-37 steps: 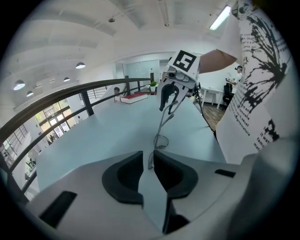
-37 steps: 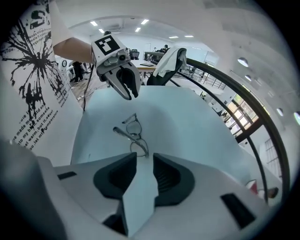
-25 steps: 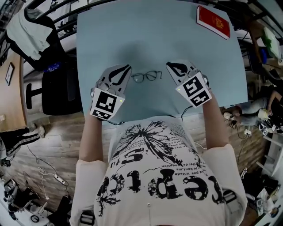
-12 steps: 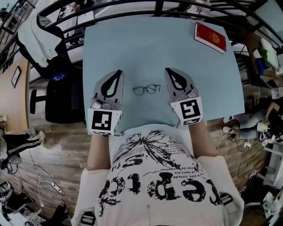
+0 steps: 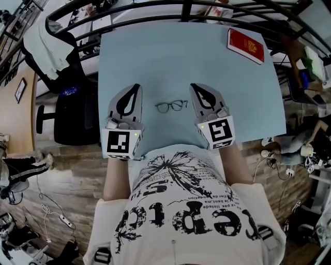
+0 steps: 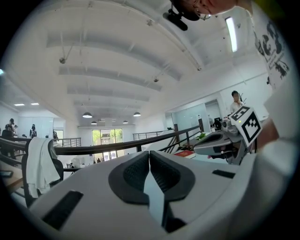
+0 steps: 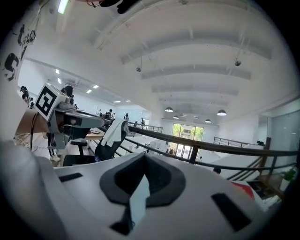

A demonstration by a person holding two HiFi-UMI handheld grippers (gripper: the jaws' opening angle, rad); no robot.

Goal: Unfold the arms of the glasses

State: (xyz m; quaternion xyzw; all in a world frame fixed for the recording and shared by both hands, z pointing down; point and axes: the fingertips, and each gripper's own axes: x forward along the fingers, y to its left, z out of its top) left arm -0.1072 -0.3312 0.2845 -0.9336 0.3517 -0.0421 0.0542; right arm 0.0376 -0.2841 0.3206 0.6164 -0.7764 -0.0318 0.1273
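Dark thin-framed glasses (image 5: 171, 105) lie on the pale blue table (image 5: 181, 57), arms folded, seen only in the head view. My left gripper (image 5: 135, 87) rests on the table just left of them, jaws shut and empty. My right gripper (image 5: 194, 87) rests just right of them, also shut on nothing. Both point away from me, flanking the glasses without touching. In the left gripper view the left gripper (image 6: 150, 157) has its pads pressed together, and the other tool's marker cube (image 6: 247, 126) shows at right. The right gripper (image 7: 144, 161) looks the same in its own view.
A red booklet (image 5: 246, 44) lies at the table's far right corner. A black railing (image 5: 155, 6) runs behind the table. A chair with a pale cloth (image 5: 49, 49) stands at the left. The person's printed shirt (image 5: 181, 207) fills the near side.
Both grippers have drawn slightly toward the person and straightened, settling either side of the glasses. The head camera shifted a little. The glasses have not moved.
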